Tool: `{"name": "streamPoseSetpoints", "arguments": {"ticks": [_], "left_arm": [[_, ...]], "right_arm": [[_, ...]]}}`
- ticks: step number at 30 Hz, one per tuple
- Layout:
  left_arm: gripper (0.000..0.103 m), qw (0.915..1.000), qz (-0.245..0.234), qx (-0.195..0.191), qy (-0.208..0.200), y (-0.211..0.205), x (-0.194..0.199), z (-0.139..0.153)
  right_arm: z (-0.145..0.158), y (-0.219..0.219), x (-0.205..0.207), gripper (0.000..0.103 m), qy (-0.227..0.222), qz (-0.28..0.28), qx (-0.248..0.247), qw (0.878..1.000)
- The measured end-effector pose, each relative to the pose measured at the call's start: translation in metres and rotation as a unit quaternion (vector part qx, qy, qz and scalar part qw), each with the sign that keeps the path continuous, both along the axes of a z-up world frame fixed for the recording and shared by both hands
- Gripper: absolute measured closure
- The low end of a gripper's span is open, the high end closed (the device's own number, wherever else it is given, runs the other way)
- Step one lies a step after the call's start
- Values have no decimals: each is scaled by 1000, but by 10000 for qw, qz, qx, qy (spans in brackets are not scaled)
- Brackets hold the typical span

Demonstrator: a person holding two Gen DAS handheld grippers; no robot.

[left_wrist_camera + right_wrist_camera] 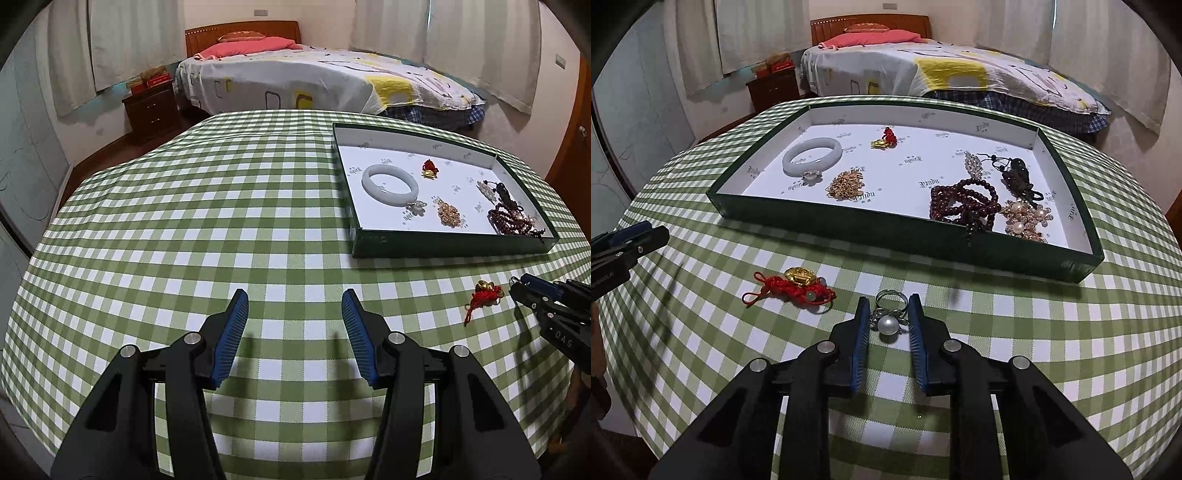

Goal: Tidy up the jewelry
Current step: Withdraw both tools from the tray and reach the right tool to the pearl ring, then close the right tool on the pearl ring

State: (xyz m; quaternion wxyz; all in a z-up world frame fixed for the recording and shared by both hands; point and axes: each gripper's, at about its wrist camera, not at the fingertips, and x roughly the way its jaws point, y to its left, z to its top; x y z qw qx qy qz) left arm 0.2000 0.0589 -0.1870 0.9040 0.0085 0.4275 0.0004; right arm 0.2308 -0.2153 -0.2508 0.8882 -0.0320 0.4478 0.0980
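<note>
A silver ring with a white pearl (888, 323) lies on the green checked tablecloth, and my right gripper (889, 300) is shut on it, one blue pad against each side. Just left of it lies a red knotted charm with a gold ingot (798, 286) (484, 295). My left gripper (295, 295) hangs open over bare cloth, nothing between its fingers. Behind them the green tray (886, 236) (443, 245) holds a white jade bangle (812, 155), a gold chain (846, 184), a dark red bead bracelet (964, 203), a pearl brooch (1025, 218) and other pieces.
The round table drops away near both grippers. A bed (314, 81) and a dark nightstand (151, 107) stand beyond the table's far edge. Curtains hang on the walls. Wide bare cloth lies left of the tray (203, 203).
</note>
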Motion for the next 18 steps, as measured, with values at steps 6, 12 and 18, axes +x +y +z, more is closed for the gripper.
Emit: {"name": "streamPoseSetpoints", "arguments": {"ticks": [6,12,18], "left_arm": [[52,10000,-91,27,23,-11,-1,-1],[52,9995,-305,1,47,-39,-2,-1],[52,9983,-565,-122,35,-81,1,0]], "right_arm": [[7,-10,-6,81,-127,-64,-9,9999],[11,-38,-12,81,-168,-293,-14,9994],[7,-70,-17,81,-84,-527,78,9985]]}}
